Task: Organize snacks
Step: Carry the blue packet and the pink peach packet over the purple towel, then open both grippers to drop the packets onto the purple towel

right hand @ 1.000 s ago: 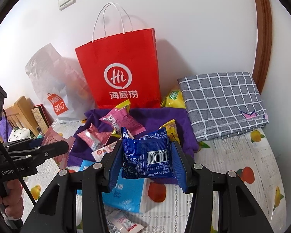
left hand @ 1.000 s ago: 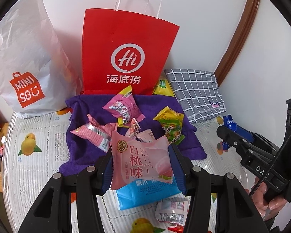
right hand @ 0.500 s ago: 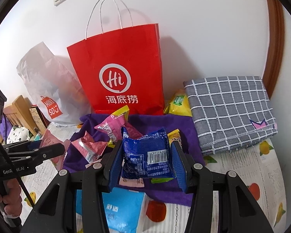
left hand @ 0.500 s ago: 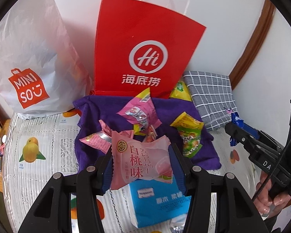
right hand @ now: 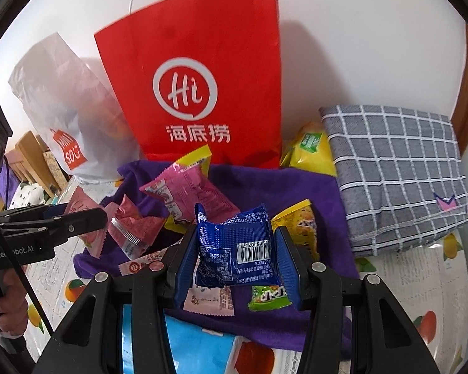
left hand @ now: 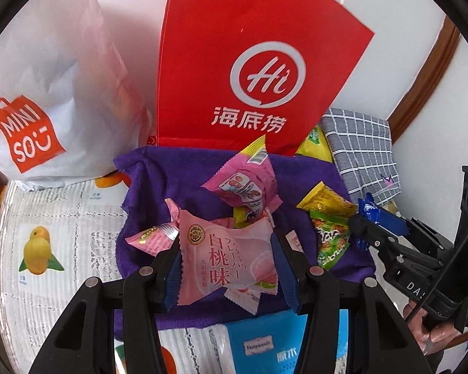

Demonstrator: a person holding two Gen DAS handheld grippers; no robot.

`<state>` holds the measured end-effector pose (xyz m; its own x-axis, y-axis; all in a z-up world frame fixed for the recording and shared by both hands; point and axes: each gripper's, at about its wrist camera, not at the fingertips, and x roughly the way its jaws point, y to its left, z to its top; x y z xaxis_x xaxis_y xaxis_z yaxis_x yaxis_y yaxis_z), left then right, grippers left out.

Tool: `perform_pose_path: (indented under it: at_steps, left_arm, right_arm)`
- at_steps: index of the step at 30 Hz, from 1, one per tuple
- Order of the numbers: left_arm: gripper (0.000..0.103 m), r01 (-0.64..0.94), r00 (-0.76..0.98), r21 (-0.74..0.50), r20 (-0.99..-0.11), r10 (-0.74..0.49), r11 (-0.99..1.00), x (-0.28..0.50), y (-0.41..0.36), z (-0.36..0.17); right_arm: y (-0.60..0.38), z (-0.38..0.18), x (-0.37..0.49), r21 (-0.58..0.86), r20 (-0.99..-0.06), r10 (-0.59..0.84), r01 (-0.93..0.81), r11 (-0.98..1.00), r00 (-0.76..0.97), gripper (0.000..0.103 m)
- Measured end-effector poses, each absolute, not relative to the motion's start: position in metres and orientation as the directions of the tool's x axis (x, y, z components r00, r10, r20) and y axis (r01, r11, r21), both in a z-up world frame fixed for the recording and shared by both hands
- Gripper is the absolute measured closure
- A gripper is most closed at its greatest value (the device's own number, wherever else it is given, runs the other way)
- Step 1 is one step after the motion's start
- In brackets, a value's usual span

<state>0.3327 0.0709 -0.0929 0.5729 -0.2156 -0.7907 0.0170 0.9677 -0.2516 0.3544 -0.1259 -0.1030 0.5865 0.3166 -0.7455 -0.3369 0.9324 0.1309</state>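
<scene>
My left gripper (left hand: 226, 260) is shut on a pale pink peach-flavour snack packet (left hand: 226, 257), held above the purple cloth (left hand: 184, 184). My right gripper (right hand: 235, 254) is shut on a dark blue snack packet (right hand: 235, 249) with its barcode facing me, also over the purple cloth (right hand: 312, 187). Loose on the cloth lie a pink packet with a yellow end (left hand: 249, 184), a small pink packet (left hand: 153, 238) and a yellow-green packet (left hand: 330, 227). The right gripper (left hand: 377, 227) shows at the right of the left wrist view, the left gripper (right hand: 78, 218) at the left of the right wrist view.
A red paper bag (left hand: 249, 71) stands against the wall behind the cloth, with a white plastic bag (left hand: 53, 93) to its left. A folded grey checked cloth (right hand: 399, 171) lies right, a yellow packet (right hand: 309, 149) beside it. A light blue pack (right hand: 196, 346) lies on the fruit-print tablecloth (left hand: 46, 218) below my grippers.
Both grippers have moved forward and down toward the purple cloth and the red bag, each still holding its packet. The bags and snacks now look larger and closer.
</scene>
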Motion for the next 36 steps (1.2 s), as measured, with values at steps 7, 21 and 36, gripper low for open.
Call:
perform_pose_path:
  at_steps: [7,21,36]
  left_arm:
    - [0.053,0.005,0.545,-0.247,-0.811,-0.21,0.969,0.349,0.07,-0.111]
    - [0.053,0.021,0.533,-0.225,-0.822,-0.201,0.974,0.369,0.063,-0.123]
    - [0.052,0.027,0.515,-0.273,-0.821,-0.247,0.962,0.375,0.062,-0.131]
  right_arm:
    - [-0.113,-0.123,0.366,0.11,-0.772,0.311,-0.367,0.924,0.554,0.055]
    - [-0.1,-0.153,0.378,0.124,-0.814,0.342,-0.435,0.892,0.469,0.054]
    - [-0.095,-0.164,0.379,0.132,-0.834,0.345,-0.451,0.882,0.43,0.049]
